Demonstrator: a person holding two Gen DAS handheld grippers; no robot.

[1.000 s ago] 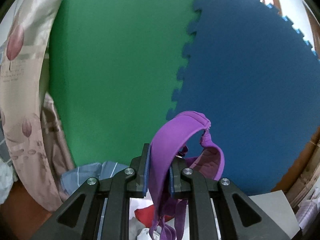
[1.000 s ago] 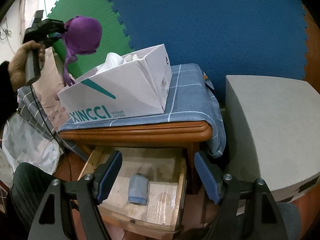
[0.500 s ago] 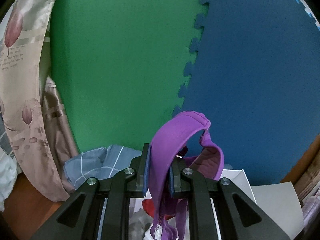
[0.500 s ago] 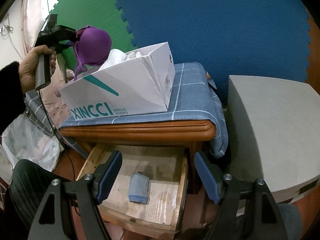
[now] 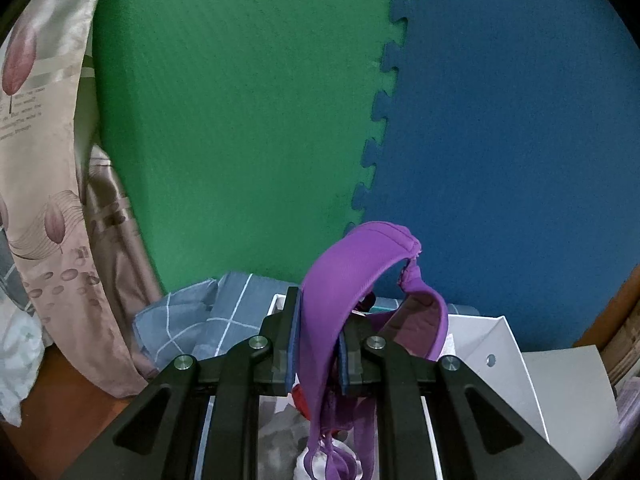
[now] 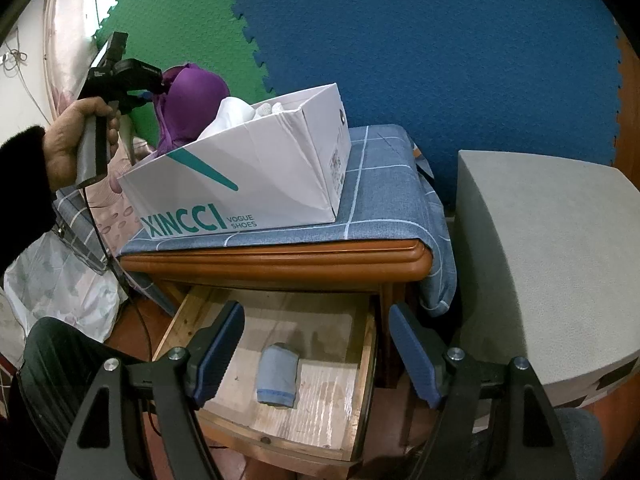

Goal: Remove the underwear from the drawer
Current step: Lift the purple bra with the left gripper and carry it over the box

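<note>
Up at the far left, the left gripper has its fingers clamped tight on a purple bra, which hangs over the near-left corner of the white shoebox. That box sits on the blue checked cloth covering the wooden surface. Below, the drawer stands pulled out, a folded blue garment alone on its floor with bare wood all round. The right gripper hovers over it, fingers spread wide and holding nothing.

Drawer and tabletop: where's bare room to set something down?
Drawer: bare wood all around the folded blue cloth. Tabletop: a checked-cloth strip right of the shoebox. The shoebox itself is crowded with clothes.
</note>
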